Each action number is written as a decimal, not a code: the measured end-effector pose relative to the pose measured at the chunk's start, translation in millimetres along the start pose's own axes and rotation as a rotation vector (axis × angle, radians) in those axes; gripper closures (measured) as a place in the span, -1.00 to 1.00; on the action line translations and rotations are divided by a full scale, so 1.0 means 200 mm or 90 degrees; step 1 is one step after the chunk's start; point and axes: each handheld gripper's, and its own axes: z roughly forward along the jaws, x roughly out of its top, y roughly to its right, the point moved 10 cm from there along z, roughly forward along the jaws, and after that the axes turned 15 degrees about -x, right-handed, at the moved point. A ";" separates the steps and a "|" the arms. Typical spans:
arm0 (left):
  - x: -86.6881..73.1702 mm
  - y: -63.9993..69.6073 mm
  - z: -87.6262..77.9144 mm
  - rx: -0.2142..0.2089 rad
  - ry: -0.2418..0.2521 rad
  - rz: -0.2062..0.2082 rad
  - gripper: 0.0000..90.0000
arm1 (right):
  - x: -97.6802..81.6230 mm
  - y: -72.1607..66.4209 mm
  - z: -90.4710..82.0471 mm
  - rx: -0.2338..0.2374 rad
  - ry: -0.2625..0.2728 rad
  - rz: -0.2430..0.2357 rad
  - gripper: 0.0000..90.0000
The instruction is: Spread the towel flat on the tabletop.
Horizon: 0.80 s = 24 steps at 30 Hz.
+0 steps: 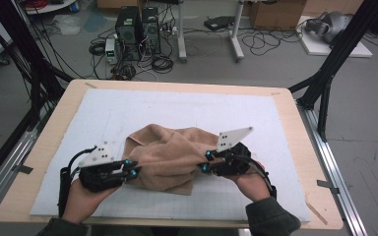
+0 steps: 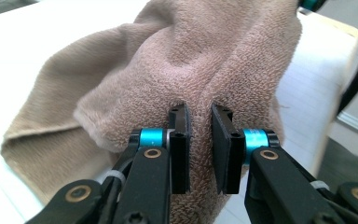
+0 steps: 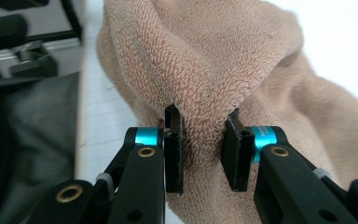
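A: State of the left claw (image 1: 134, 168)?
B: Clamped on the towel (image 1: 170, 155), bunched mid-tabletop (image 1: 54, 132).
A: Right claw (image 1: 206, 161)?
B: Clamped on the opposite edge. Raise both evenly; keep the cloth taut between them.

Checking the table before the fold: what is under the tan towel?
The tan towel lies bunched on a white mat covering the wooden table. Whatever sits beneath its folds is hidden.

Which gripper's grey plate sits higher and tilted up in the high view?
The right gripper: its plate angles up over the towel; the left gripper has a lower plate.
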 end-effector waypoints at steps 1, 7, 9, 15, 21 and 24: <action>-0.05 0.06 -0.01 -0.002 -0.011 0.008 0.73 | -0.02 -0.03 -0.01 0.011 -0.004 0.000 0.63; -0.27 0.11 0.08 -0.020 -0.063 -0.020 0.69 | -0.26 -0.20 0.10 0.052 -0.066 0.007 0.63; -0.29 0.10 0.09 -0.028 -0.056 -0.034 0.50 | -0.29 -0.21 0.13 0.061 -0.056 0.038 0.55; -0.14 0.03 0.04 -0.028 -0.006 -0.029 -0.01 | -0.21 -0.13 0.02 0.032 0.009 0.063 0.10; 0.02 -0.07 0.08 -0.020 0.015 -0.014 -0.18 | -0.17 0.10 -0.02 -0.063 0.028 0.096 -0.03; 0.04 -0.17 0.17 0.003 0.008 -0.018 -0.18 | -0.21 0.13 0.06 -0.082 -0.009 0.089 -0.08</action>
